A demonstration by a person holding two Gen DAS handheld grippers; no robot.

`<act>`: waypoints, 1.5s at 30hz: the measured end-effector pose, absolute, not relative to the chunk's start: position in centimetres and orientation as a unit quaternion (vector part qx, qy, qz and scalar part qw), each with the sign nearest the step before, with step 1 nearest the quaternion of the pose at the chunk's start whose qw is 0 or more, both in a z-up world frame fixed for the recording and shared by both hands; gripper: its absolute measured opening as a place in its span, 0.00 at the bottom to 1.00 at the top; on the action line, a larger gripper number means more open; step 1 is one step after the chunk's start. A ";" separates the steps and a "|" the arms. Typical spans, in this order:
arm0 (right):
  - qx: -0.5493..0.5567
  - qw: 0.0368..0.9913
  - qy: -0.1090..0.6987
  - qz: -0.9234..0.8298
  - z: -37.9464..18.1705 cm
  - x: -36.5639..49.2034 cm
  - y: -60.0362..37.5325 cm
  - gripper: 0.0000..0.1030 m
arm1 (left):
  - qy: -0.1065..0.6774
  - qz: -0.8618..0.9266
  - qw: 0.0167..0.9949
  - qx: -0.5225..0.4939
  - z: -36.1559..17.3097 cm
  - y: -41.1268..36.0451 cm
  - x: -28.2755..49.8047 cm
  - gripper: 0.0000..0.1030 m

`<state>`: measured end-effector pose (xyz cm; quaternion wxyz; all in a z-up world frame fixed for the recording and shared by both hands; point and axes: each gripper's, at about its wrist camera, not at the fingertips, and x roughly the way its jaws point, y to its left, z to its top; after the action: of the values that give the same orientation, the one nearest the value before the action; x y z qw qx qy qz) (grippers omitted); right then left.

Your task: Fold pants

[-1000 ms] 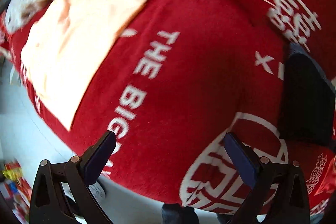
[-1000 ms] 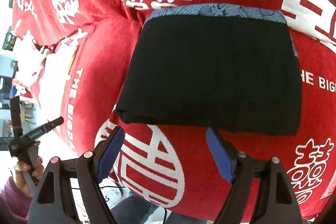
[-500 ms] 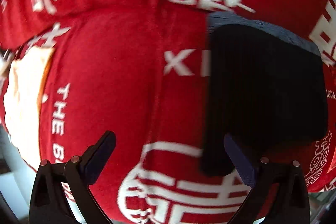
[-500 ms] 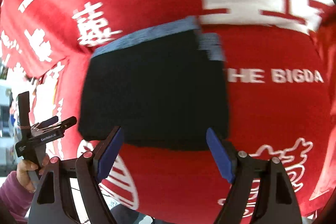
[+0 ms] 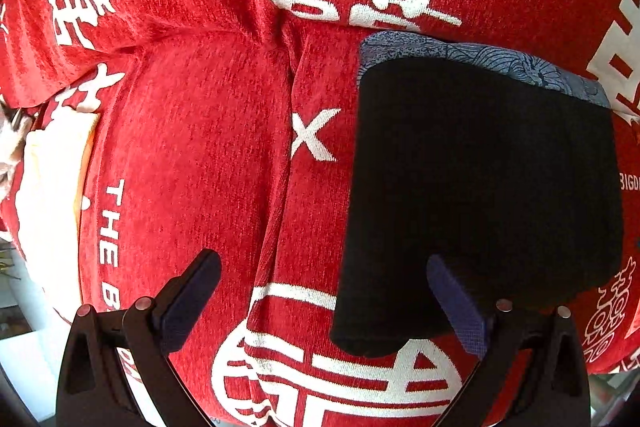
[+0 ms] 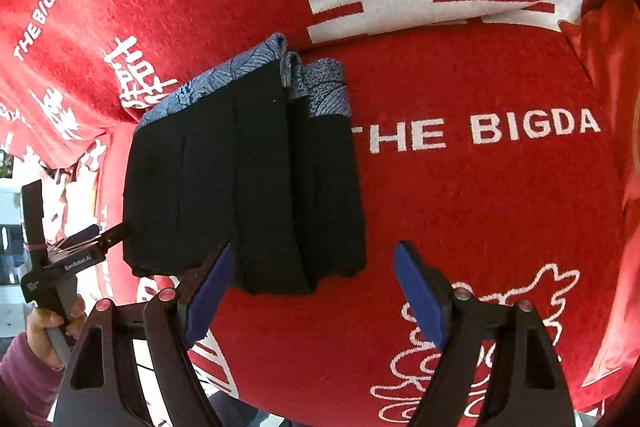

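The black pants [image 5: 480,187] lie folded into a compact rectangle with a blue patterned waistband at the far edge, on the red cover. They also show in the right wrist view [image 6: 240,187], folded in layers. My left gripper [image 5: 324,303] is open and empty, above the cover at the pants' near left corner. My right gripper [image 6: 312,291] is open and empty, just off the pants' near right edge. The left gripper also shows in the right wrist view [image 6: 76,247], held in a hand.
A red cover [image 5: 192,147] with white characters and lettering drapes over the cushioned seat and backrest [image 6: 500,195]. A cream-coloured folded cloth [image 5: 48,211] lies at the left end. Pale floor [image 5: 24,359] shows beyond the front edge.
Both views have panned: the left wrist view has swung right from the cream cloth to the pants, and the right wrist view has swung right so the pants sit further left. Both grippers stay open.
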<state>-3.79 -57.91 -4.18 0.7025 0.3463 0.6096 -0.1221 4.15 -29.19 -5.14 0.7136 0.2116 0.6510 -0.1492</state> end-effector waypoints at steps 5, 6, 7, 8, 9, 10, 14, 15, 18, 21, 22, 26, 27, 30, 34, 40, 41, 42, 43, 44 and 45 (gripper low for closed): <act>0.346 0.703 0.612 -0.111 -4.6 -3.1 -57.8 0.81 | 0.650 -0.151 0.715 0.210 -4.9 -29.3 4.3 1.00; 0.346 0.703 0.612 -0.110 -4.7 -3.0 -57.8 0.81 | 0.650 -0.152 0.715 0.209 -4.8 -29.3 4.4 1.00; 0.346 0.703 0.612 -0.108 -4.7 -2.8 -57.9 0.81 | 0.649 -0.154 0.716 0.208 -4.7 -29.4 4.5 1.00; 0.345 0.703 0.613 -0.106 -4.8 -2.8 -57.9 0.81 | 0.648 -0.155 0.716 0.208 -4.7 -29.4 4.6 1.00; 0.345 0.703 0.613 -0.104 -4.9 -2.6 -57.9 0.81 | 0.647 -0.158 0.716 0.207 -4.7 -29.5 4.7 1.00; 0.345 0.704 0.613 -0.103 -4.9 -2.5 -57.9 0.81 | 0.647 -0.161 0.717 0.204 -4.6 -29.6 4.9 1.00; 0.361 0.700 0.610 -0.085 -5.3 -2.1 -58.2 0.81 | 0.647 -0.191 0.716 0.180 -4.5 -29.9 5.5 1.00; 0.367 0.700 0.607 -0.078 -5.4 -2.0 -58.3 0.81 | 0.647 -0.202 0.714 0.176 -4.6 -30.0 5.6 1.00; 0.373 0.700 0.605 -0.063 -5.8 -1.6 -58.6 0.88 | 0.656 -0.230 0.699 0.167 -5.1 -30.5 5.9 1.00; 0.381 0.695 0.608 -0.046 -6.3 -1.1 -58.8 0.91 | 0.666 -0.246 0.686 0.159 -5.8 -30.8 6.1 1.00; 0.383 0.694 0.608 -0.039 -6.5 -1.0 -58.8 0.91 | 0.672 -0.253 0.679 0.155 -6.0 -30.8 6.2 1.00; 0.391 0.691 0.608 -0.025 -7.4 -0.8 -59.2 0.92 | 0.697 -0.281 0.654 0.086 -6.6 -29.8 7.5 1.00; 0.396 0.689 0.607 -0.023 -7.7 -0.8 -59.3 0.92 | 0.702 -0.290 0.646 0.074 -6.8 -29.6 7.9 1.00; 0.425 0.681 0.596 -0.013 -8.7 -1.1 -60.3 0.92 | 0.707 -0.310 0.630 0.084 -7.6 -29.9 8.3 1.00; 0.452 0.671 0.588 -0.005 -10.2 -1.2 -61.4 0.92 | 0.702 -0.329 0.622 0.109 -8.5 -30.8 8.5 1.00; 0.479 0.661 0.578 0.005 -11.8 -1.6 -62.8 0.92 | 0.709 -0.356 0.603 0.086 -9.9 -31.5 9.7 1.00; 0.483 0.660 0.576 0.012 -12.0 -1.6 -62.8 0.92 | 0.710 -0.358 0.601 0.084 -10.2 -31.5 9.6 1.00; 0.483 0.659 0.576 0.016 -12.1 -1.5 -62.9 0.92 | 0.710 -0.358 0.600 0.083 -10.5 -31.6 9.5 1.00; 0.483 0.659 0.576 0.023 -12.2 -1.4 -62.8 0.92 | 0.711 -0.360 0.599 0.081 -10.7 -31.8 9.3 1.00; 0.485 0.659 0.574 0.032 -12.3 -1.2 -62.8 0.92 | 0.712 -0.361 0.597 0.078 -11.0 -32.0 9.2 1.00; 0.487 0.658 0.573 0.038 -12.4 -1.1 -62.8 0.92 | 0.714 -0.362 0.595 0.076 -11.2 -32.4 9.2 1.00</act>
<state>-1.10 -62.77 -12.40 0.6582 0.4869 0.5729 0.0381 9.22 -32.42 -11.23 0.5947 0.0758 0.7137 -0.3622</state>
